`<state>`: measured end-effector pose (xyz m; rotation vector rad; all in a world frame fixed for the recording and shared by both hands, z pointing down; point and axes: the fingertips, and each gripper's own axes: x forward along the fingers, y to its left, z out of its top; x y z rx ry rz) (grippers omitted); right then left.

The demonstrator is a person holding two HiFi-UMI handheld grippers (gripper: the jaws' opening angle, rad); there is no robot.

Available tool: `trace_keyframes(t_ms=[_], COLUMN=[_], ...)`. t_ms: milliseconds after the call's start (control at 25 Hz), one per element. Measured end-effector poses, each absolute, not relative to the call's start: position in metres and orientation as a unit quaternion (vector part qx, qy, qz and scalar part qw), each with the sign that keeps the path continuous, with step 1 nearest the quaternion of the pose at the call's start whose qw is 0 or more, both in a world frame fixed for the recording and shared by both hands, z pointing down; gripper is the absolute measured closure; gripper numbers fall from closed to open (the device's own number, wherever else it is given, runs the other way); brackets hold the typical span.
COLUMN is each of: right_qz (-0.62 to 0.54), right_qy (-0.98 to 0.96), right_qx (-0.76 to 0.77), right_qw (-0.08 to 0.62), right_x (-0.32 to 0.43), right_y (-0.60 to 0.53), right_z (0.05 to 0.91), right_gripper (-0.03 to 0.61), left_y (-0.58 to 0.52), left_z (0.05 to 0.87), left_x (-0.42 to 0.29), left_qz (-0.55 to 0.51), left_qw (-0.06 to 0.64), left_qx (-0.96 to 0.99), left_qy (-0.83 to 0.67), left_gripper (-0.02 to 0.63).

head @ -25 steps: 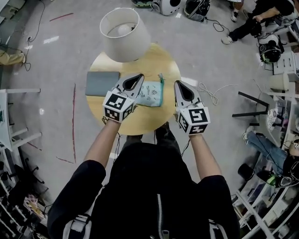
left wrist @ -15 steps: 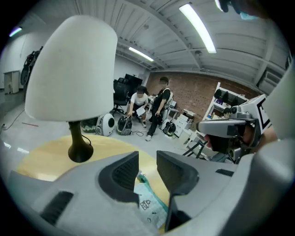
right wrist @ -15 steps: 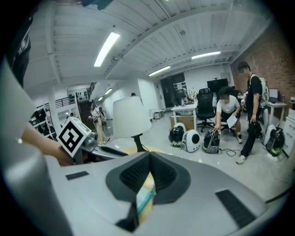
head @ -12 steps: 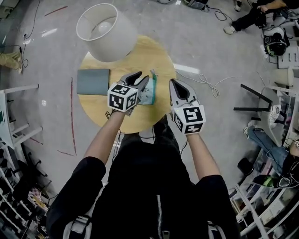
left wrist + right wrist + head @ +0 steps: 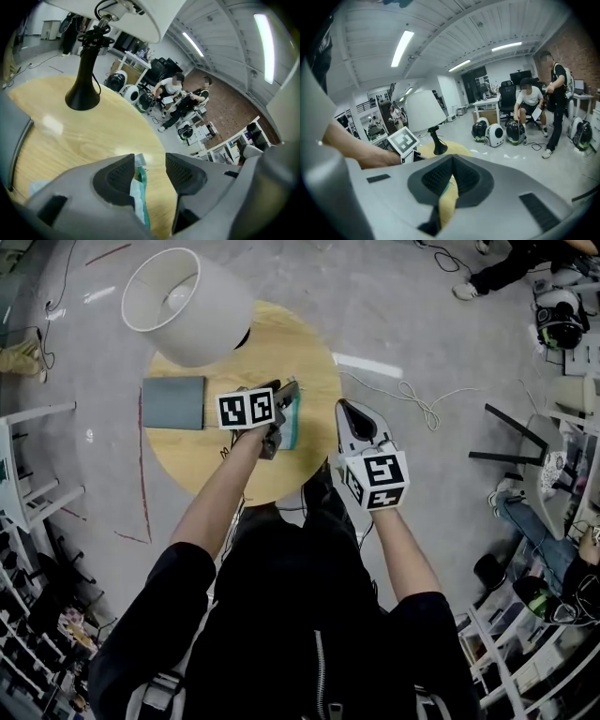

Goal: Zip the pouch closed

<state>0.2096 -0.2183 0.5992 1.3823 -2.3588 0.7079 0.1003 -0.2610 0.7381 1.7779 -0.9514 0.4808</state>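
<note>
My left gripper (image 5: pixel 150 172) is low over the pouch (image 5: pixel 138 196), and its jaws have just been opening. They stand wide apart with the pouch's teal zipper edge (image 5: pixel 142 180) lying between them, close against the left-hand pad in that view but not pinched. My right gripper (image 5: pixel 451 164) is clenched on nothing, pads together, and hangs at the table's right edge, beside the pouch but apart from it. I judge this to be the step of getting a first hold. One gripper should pin the fabric at the end of the zip while the other takes the slider. A small grey tab (image 5: pixel 139 159) at the far end of the teal edge may be the pull, though I can't be sure. The fabric looks thin and limp, so I'd close squarely on the seam rather than on a loose fold. I'd also keep any pull running along the teeth, or the whole pouch may slide on the smooth wood. The pouch lies flat near the middle of a round wooden table (image 5: pixel 300 343), with a white-shaded lamp (image 5: pixel 183 306) at the far left and a grey pad (image 5: pixel 173 402) beside it. Around it is a glossy grey floor (image 5: pixel 422 324) with a loose white cable (image 5: pixel 412 399), white shelving (image 5: pixel 28 512), and a seated person (image 5: pixel 529 101) by the desks.
</note>
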Motion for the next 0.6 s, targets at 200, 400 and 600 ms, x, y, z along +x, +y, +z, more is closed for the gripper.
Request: trace_keyframes(t_ms=[200, 400, 600], right_qz=[0.263, 0.278, 0.282], right_qy=[-0.823, -0.821, -0.821], right_qx=[0.478, 0.471, 0.47], right_qw=[0.16, 0.163, 0.162], right_x=[0.228, 0.239, 0.245], right_y=[-0.217, -0.213, -0.212], right_z=[0.614, 0.627, 0.628], right_gripper=[0.574, 0.574, 0.574], left_y=[-0.271, -0.276, -0.279], left_z=[0.763, 0.787, 0.798], left_x=[0.115, 0.121, 0.111], left_qz=[0.229, 0.268, 0.269], left_qw=[0.51, 0.512, 0.522], left_qx=[0.715, 0.689, 0.66], left_qy=[-0.421, -0.437, -0.468], left_gripper=[0.399, 0.394, 0.45])
